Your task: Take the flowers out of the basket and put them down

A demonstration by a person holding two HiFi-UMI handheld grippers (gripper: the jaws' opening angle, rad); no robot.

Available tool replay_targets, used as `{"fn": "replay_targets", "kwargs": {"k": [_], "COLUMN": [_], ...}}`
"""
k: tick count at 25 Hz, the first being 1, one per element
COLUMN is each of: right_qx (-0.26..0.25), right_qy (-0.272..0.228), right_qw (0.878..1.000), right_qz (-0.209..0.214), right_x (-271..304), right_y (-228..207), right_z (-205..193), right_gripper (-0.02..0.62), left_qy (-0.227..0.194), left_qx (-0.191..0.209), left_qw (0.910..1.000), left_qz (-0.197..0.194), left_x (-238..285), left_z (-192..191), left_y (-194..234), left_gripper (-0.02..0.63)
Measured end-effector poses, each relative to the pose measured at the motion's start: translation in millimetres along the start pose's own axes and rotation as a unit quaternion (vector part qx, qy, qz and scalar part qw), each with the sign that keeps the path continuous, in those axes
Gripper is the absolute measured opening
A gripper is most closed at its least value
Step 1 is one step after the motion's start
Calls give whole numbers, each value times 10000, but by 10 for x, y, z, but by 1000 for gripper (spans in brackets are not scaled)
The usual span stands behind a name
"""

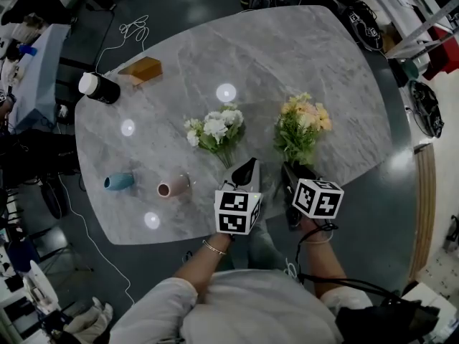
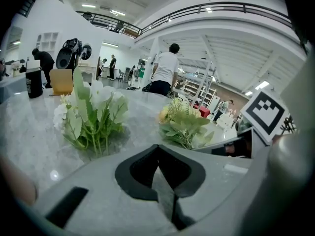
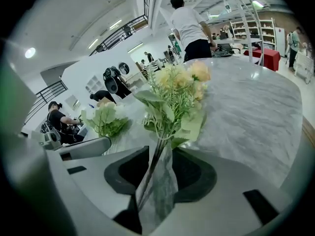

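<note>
Flowers: two bunches, both lying flat on the table [image 1: 287, 56] — one white bunch [image 1: 215, 130], one yellow bunch [image 1: 303, 126], side by side but apart, blooms toward the far side, stems toward the claws.

Two claws, close together over the near edge. On the right claw [image 3: 161, 159], jaws spread, with the yellow bunch's stems running down through the gap, hard along one jaw and not pinched; bare table showing through the rest of the gap. Leaves and blooms fanned out just past the tips. On the left claw [image 2: 158, 154], jaws pressed together, nothing between. White bunch just ahead of it and off to its left, stem ends near the tip, clear of the jaws.

Two vases, both tipped on their sides toward the table's left end, apart from the bunches: one blue vase [image 1: 119, 182], one pink vase [image 1: 173, 187], near each other — insides too small to tell. One black cup [image 1: 99, 87] with a white top, upright at the far left corner, contents hidden. One brown box [image 1: 142, 70] just beside the cup.
</note>
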State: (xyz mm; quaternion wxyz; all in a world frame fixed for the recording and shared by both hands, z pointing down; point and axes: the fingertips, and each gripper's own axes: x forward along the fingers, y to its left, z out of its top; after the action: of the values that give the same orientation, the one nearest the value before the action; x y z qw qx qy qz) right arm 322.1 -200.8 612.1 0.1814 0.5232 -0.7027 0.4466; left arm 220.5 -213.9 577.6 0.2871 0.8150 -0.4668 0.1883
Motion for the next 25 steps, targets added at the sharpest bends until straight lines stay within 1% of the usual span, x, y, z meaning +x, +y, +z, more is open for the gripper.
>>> {"fn": "replay_targets", "kwargs": {"k": [7, 12, 16, 20, 22, 25], "right_qx": [207, 220, 206, 179, 161, 114], "right_qy": [42, -34, -281, -557, -665, -856], "right_qw": [9997, 9996, 9992, 9979, 9972, 9959], "right_qz": [-103, -162, -195, -273, -298, -257], "right_x": [-101, -215, -326, -459, -527, -605], "right_y": [27, 111, 237, 410, 488, 626], "right_z": [-145, -199, -199, -193, -193, -164], "right_gripper": [118, 118, 118, 117, 117, 106], "left_qy": [-49, -131, -216, -226, -272, -363], "left_qx": [36, 54, 78, 234, 246, 320], "left_qw": [9999, 9998, 9996, 9993, 9992, 9988], "left_qz": [-96, -160, -189, -172, -154, -123], "left_x": [-95, -229, -389, -590, -694, -839], "left_z": [-6, 6, 8, -21, -24, -10], "left_y": [-18, -29, -15, 25, 37, 70], "left_gripper": [11, 11, 11, 11, 11, 11]}}
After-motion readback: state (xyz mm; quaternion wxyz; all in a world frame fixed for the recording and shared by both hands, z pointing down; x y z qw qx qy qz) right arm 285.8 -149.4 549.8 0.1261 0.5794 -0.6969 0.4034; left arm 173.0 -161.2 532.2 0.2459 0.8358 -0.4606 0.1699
